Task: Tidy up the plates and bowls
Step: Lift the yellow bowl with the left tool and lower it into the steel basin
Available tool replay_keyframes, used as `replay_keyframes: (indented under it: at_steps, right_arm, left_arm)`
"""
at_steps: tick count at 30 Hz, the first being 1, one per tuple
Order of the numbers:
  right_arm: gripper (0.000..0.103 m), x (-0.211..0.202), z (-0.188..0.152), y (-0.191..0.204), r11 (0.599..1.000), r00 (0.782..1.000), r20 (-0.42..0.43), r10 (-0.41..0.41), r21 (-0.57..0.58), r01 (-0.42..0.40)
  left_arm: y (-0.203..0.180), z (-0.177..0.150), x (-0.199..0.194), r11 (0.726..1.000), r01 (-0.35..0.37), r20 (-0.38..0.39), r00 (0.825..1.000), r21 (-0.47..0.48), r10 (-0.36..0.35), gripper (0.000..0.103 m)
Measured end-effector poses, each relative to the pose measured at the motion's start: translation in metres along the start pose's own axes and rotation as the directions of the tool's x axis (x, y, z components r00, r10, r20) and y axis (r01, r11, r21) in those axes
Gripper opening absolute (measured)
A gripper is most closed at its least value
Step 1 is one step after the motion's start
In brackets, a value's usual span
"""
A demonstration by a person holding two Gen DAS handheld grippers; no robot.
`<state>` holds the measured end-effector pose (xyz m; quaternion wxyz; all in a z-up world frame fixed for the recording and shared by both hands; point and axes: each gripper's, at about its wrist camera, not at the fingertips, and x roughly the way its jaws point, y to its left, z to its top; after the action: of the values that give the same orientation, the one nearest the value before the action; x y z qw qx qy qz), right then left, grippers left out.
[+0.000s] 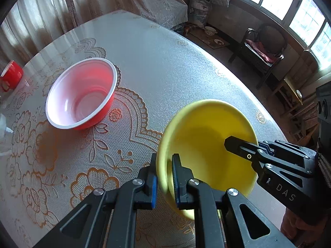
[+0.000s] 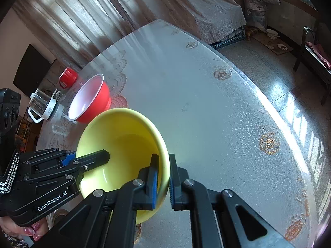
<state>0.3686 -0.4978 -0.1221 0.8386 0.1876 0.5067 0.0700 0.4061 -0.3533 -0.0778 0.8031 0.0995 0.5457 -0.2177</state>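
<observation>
Yellow round plastic bowl (image 1: 206, 144): lower centre-right of the left wrist frame, lower centre-left of the right wrist frame, tilted, its rim blurred. Looks held clear of the desk (image 1: 165, 51), though I can't confirm the gap underneath.

Left gripper (image 1: 163, 177): jaws closed on the yellow bowl's rim, one pad inside, one outside. Right gripper (image 2: 163, 180): same grip on the opposite rim, jaws clamped across the wall. Each gripper shows in the other's view, reaching over the bowl from the far side. So a two-handed pinch hold.

Red round plastic bowl with a white inside (image 1: 82, 93): upright on the patterned desk cover, upper left of the yellow one, apart from it, empty.

Further out, at the left edge: red mug (image 1: 11, 75), clear glass jug with white fittings (image 2: 42, 105). No plates visible in either view.

Progress estimate: early. Nothing stacked yet; the bowls sit separately. Likely remaining: carry the yellow bowl up-left and nest it with the red one, or the reverse. Which fits inside which I can't judge. Risk: the thin rim slipping from a pinch.
</observation>
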Motion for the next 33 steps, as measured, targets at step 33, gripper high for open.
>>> replay_keyframes:
  at_steps: [33]
  right_arm:
    - [0.008,-0.064,-0.041,0.068,0.983,0.990,0.013,0.143,-0.115,-0.140]
  left_arm:
    - [-0.007,-0.093,-0.113,0.973,-0.223,0.138,0.964,-0.052,0.228,0.013]
